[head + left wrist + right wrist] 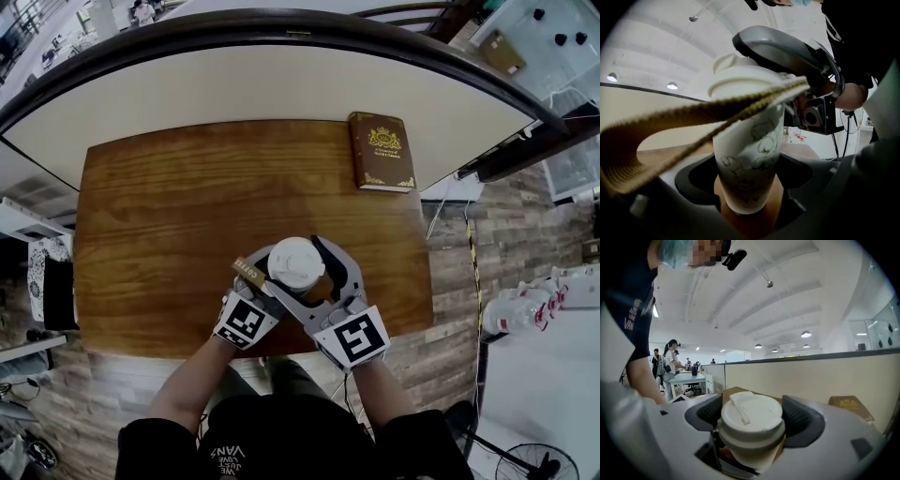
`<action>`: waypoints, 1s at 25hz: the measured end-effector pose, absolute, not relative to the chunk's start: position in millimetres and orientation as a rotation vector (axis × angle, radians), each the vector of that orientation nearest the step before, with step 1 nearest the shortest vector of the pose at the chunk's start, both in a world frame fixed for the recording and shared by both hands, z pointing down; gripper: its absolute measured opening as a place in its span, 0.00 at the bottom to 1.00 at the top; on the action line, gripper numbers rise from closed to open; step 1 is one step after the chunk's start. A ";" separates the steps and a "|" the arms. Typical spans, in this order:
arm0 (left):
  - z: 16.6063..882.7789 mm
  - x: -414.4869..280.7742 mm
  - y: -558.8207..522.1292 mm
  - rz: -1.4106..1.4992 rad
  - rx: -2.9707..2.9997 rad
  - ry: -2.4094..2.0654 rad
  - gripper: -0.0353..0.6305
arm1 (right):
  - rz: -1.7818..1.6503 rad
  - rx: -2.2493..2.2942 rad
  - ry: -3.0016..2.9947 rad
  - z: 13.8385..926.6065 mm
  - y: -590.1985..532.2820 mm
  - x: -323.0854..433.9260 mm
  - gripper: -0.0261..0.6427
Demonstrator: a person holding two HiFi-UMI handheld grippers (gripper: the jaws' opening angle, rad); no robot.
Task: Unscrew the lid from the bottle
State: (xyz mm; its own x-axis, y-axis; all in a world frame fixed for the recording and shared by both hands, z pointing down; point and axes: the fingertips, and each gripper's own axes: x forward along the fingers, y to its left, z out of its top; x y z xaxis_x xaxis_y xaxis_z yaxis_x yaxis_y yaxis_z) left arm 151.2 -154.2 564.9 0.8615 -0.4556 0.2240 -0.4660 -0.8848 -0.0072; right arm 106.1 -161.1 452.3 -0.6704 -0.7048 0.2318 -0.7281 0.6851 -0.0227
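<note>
A white paper cup (749, 159) with dark drawings on it stands on the wooden table (169, 216) near its front edge. A white plastic lid (296, 263) sits on it. My left gripper (747, 185) is shut on the cup's lower body, one pad on each side. A brown corrugated sleeve (689, 119) stretches slantwise across the left gripper view, up by the lid. My right gripper (752, 420) is shut on the lid (751, 417), with the jaws hugging its rim from both sides. In the head view its grey jaw (342, 267) curves round the lid's right side.
A brown book with gold ornament (382, 152) lies at the table's far right corner. A cream partition (281, 80) curves behind the table. The person's forearms (187, 380) reach in over the front edge. A standing fan (534, 461) is on the floor at right.
</note>
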 end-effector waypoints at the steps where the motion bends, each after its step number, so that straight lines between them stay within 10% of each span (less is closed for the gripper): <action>1: 564.8 150.9 -154.7 0.341 2.984 -0.743 0.61 | 0.171 1.173 -2.691 452.4 -162.3 106.3 0.57; 25: 572.3 152.0 -153.7 0.355 2.937 -0.660 0.61 | 0.183 1.491 -2.726 352.1 -157.2 138.9 0.57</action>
State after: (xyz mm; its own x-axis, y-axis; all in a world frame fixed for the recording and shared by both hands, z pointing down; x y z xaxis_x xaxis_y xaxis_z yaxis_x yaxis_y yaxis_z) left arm 152.0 -153.7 572.3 0.8783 -0.4075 0.2502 -0.4334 -0.8994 0.0564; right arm 138.9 -157.2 352.1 -0.5406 -0.8373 0.0823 -0.8408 0.5340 -0.0891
